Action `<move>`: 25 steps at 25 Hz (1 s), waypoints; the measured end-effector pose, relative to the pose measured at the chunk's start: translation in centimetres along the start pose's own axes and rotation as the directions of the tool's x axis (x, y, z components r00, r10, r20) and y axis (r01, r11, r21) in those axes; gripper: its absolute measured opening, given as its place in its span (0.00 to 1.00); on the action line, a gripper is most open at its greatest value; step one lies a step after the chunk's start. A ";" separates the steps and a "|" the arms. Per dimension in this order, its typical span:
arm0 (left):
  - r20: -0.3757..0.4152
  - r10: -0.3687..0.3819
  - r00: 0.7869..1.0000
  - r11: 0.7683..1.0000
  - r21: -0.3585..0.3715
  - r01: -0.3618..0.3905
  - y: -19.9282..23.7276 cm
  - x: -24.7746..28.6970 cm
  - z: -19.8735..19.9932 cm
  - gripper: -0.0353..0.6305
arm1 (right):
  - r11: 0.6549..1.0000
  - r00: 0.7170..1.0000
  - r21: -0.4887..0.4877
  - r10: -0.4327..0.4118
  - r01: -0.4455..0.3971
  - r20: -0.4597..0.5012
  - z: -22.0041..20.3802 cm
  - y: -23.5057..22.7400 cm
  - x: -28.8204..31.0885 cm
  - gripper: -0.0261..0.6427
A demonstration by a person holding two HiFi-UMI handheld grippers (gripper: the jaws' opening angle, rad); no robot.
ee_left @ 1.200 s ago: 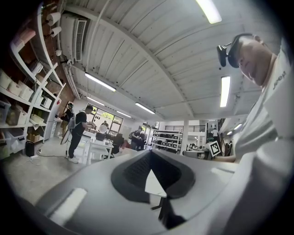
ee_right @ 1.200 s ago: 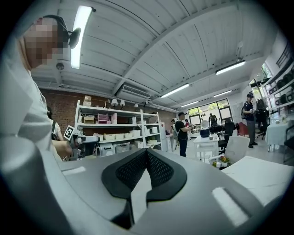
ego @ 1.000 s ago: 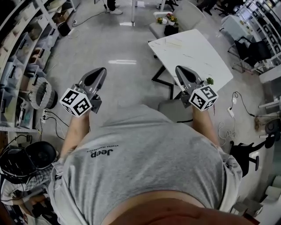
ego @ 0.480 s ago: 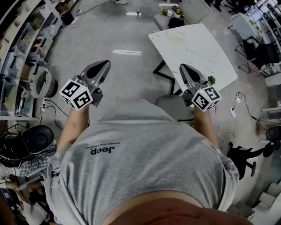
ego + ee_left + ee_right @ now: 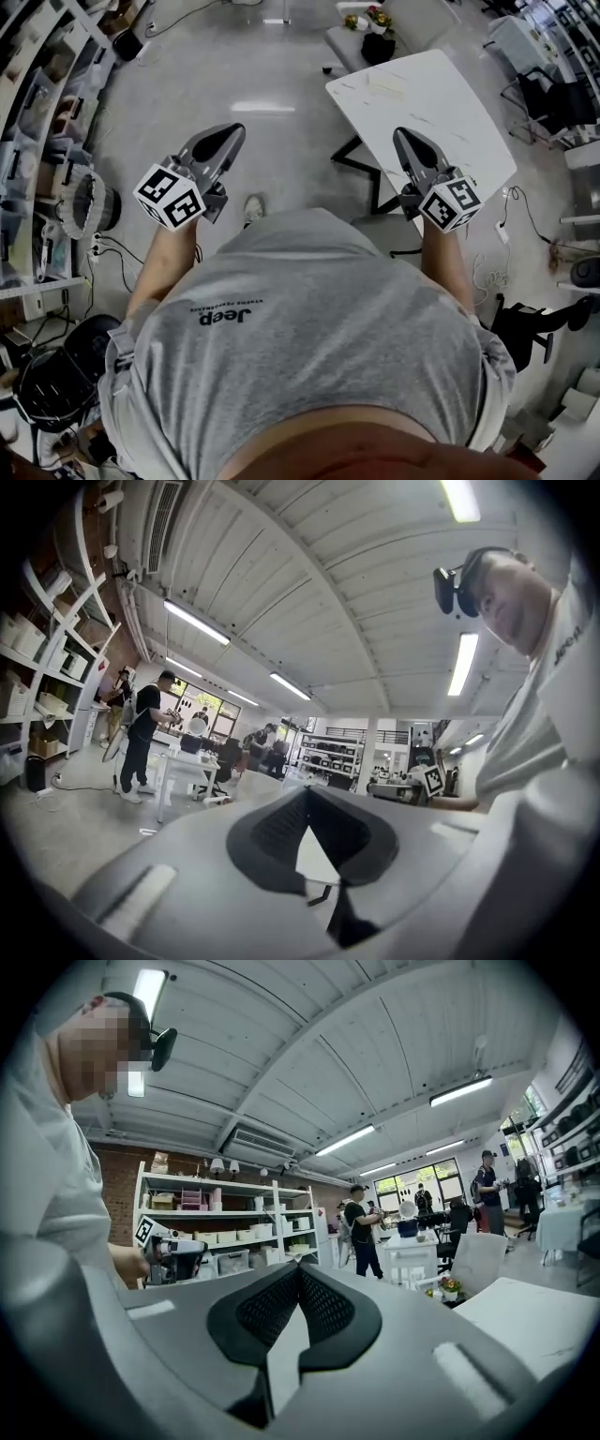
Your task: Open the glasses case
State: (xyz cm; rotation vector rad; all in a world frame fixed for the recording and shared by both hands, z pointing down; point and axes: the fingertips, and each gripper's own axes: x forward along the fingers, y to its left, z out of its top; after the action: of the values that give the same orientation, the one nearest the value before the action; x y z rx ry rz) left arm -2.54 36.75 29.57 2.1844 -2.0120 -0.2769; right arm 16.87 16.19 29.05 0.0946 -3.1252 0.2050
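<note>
Glasses case: we see none yet. Our right tongs [image 5: 403, 137] are near the tabletop [image 5: 427, 98], left tongs [image 5: 232, 133] farther off; both clenched on nothing.

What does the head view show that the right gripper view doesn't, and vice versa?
Only the head view: a shoe on the floor and the marker cube on the right tool. Only the right gripper view: ceiling lights and standing people. Both: the white table, the left tool and the grey shirt. Neither shows a glasses case.
</note>
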 end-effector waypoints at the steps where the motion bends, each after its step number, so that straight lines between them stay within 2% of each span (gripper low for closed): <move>1: 0.002 -0.018 1.000 1.000 0.000 0.018 1.6 0.9 0.4 0.14 | 1.000 1.000 -0.004 -0.018 0.018 0.004 0.2 -0.5 1.4 0.04; 9: -0.010 -0.143 0.990 0.989 0.026 0.143 17.4 5.9 6.7 0.14 | 0.993 0.992 -0.009 -0.118 0.119 0.035 2.9 -2.4 16.2 0.05; 13: -0.027 -0.178 0.984 0.983 0.033 0.179 23.3 8.1 8.6 0.14 | 0.991 0.990 -0.010 -0.132 0.132 0.041 3.9 -3.4 22.5 0.04; 19: -0.045 -0.222 0.974 0.975 -0.006 0.222 29.3 11.1 8.4 0.14 | 0.983 0.983 0.001 -0.182 0.182 -0.006 3.2 -5.8 27.6 0.05; 25: -0.062 -0.228 0.972 0.973 -0.049 0.226 31.5 14.8 6.5 0.14 | 0.977 0.977 0.025 -0.211 0.212 -0.036 1.6 -10.0 28.4 0.04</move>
State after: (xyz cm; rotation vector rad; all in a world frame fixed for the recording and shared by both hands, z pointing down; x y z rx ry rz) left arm -33.45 19.46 30.43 2.3654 -1.7068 -0.2656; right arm -10.92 4.34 29.12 0.4165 -3.0488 0.2457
